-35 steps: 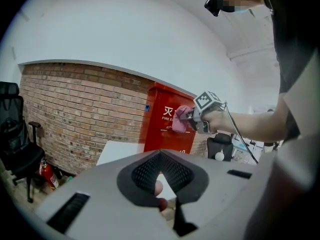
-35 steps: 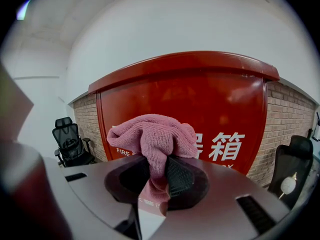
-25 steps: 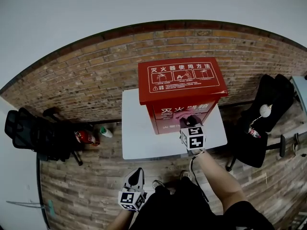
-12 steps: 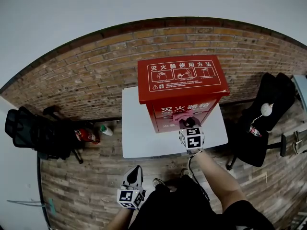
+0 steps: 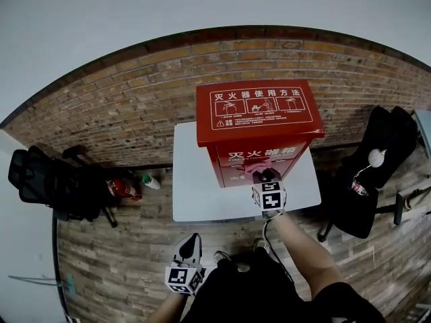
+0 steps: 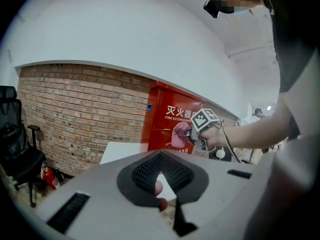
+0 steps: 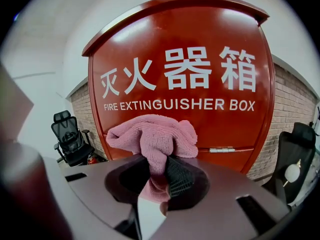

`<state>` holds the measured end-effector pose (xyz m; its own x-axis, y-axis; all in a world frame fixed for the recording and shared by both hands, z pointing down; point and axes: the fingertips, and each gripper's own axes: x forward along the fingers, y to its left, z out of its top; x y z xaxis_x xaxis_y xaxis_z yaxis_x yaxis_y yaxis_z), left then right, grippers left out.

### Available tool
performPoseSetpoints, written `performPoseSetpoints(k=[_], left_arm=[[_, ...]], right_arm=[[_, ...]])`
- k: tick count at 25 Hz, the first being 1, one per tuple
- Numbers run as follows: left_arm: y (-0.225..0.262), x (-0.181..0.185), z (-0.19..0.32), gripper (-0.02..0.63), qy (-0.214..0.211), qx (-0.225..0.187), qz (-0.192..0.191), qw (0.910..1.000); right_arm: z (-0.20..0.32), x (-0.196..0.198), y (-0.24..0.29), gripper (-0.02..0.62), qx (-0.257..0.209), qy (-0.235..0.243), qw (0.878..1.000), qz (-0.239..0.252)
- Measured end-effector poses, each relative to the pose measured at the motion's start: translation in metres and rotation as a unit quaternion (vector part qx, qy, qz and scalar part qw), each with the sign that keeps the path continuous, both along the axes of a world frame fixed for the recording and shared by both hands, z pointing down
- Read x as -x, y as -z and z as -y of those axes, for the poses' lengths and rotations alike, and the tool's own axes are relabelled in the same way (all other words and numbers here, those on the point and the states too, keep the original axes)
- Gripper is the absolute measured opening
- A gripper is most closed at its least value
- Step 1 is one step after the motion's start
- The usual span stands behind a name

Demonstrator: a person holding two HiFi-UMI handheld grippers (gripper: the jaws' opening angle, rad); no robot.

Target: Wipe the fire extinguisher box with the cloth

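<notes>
One red metal fire extinguisher box (image 5: 259, 116), upright on one white rectangular table (image 5: 195, 194) that juts out in front of the box. Two black office chairs, one well to the box's left (image 5: 40, 184), one to its right (image 5: 377, 153). One small red fire extinguisher (image 5: 122, 190), on the floor left of the box. Two grippers: right gripper (image 7: 157, 164) faces the box's front panel, clamped on one bunched pink terry cloth (image 7: 152, 136); the panel lies straight ahead, cloth at or just off it below the lettering, contact not certain. Left gripper (image 6: 160, 156), jaws together on nothing, hangs well back from the box. The right hand is judged the nearer for wiping.
</notes>
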<state>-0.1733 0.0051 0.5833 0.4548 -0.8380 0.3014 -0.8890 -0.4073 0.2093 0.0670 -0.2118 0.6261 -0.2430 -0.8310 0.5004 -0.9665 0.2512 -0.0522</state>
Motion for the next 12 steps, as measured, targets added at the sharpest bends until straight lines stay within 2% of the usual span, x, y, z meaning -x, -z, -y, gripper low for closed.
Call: performPoseSetpoints(k=[12], left_arm=[[-0.010, 0.002, -0.008, 0.017, 0.018, 0.013, 0.002, 0.9998]], right_arm=[[-0.001, -0.002, -0.028, 0.089, 0.030, -0.006, 1.000, 0.007]])
